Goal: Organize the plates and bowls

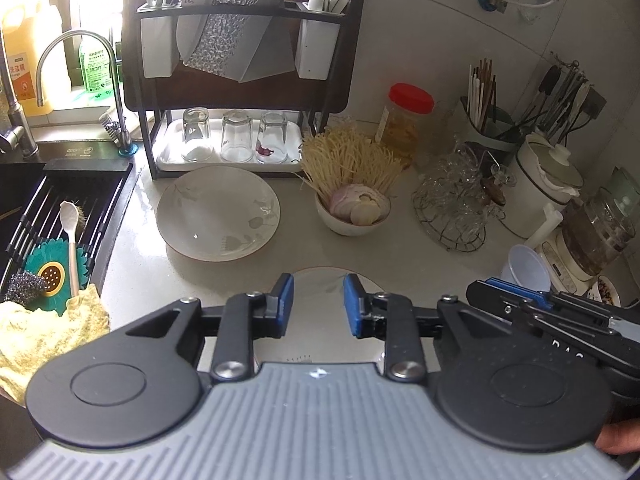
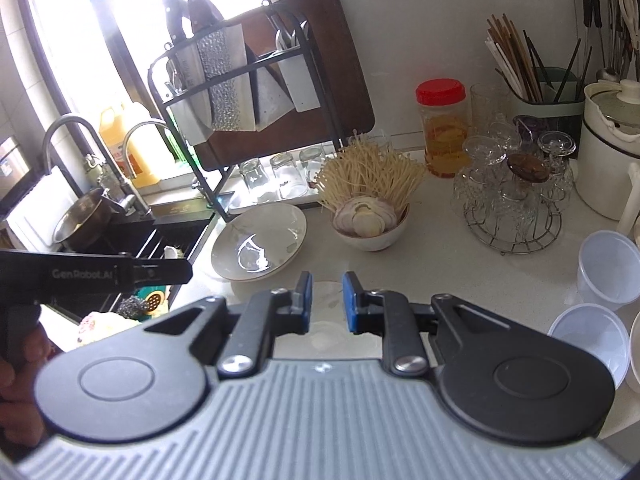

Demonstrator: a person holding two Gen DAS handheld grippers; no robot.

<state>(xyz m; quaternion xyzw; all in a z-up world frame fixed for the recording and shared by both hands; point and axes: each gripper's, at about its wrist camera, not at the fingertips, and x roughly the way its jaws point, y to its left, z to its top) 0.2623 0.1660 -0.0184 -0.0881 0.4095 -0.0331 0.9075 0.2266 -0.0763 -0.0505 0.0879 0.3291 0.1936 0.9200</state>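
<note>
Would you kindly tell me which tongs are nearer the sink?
Left. The left tongs hover just right of the sink; the right tongs are beyond them, farther from it.

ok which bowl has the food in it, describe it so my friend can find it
Start at the black dish rack by the sink; to its right, before the red-lidded jar, sits a small white bowl. Unlike the empty leaf-patterned plate beside it, it holds enoki mushrooms and sliced onion.
</note>
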